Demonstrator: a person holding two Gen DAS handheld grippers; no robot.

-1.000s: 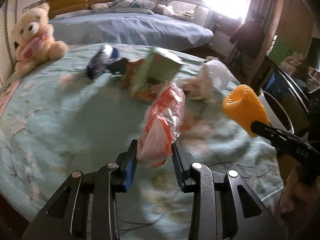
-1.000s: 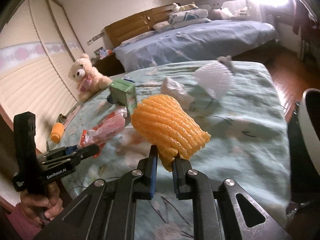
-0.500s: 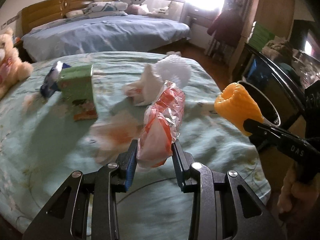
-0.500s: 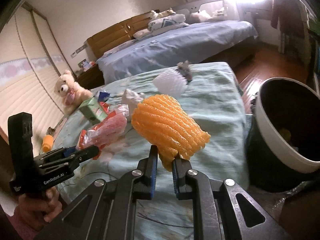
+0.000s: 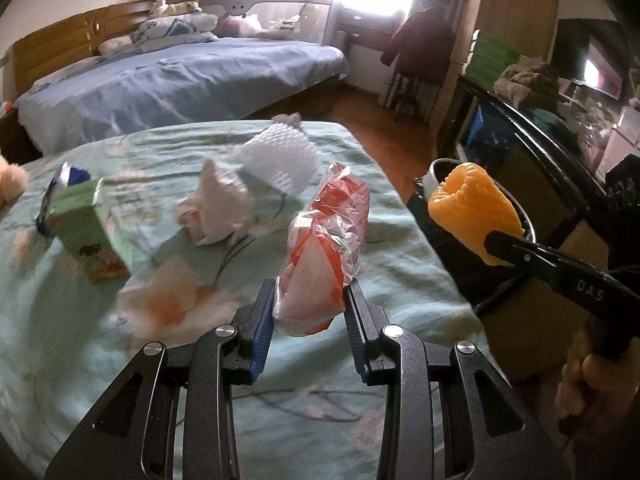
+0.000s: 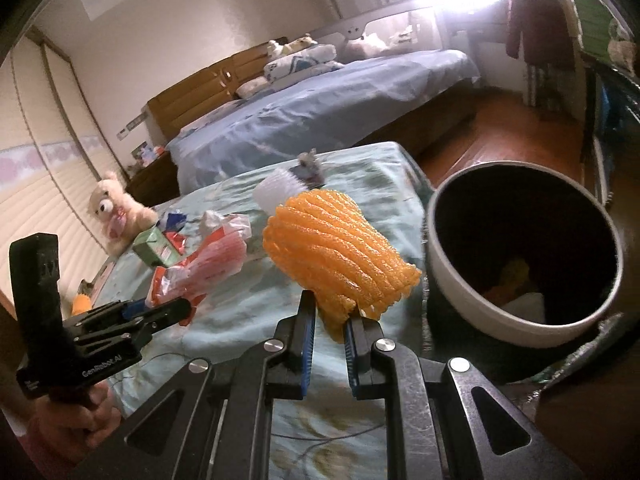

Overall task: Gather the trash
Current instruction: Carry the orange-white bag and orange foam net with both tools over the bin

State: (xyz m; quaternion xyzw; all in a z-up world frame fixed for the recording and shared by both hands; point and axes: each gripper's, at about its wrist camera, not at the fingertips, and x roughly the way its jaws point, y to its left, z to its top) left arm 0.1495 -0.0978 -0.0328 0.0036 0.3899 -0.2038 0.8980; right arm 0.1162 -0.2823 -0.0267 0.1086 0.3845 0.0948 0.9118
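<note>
Right wrist view: right claw (image 6: pixel 327 322) clenched on orange foam net (image 6: pixel 336 256); bin (image 6: pixel 520 332) right of it. Left claw (image 5: pixel 310 314) grips plastic wrapper (image 5: pixel 326 252), farther away.

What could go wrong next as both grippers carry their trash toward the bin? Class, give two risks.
1. The right gripper pinches only the bottom edge of the orange foam net, so it might slip out short of the bin.
2. The plastic bag in the left gripper is floppy and could catch on the bin's rim or fall beside it.
</note>
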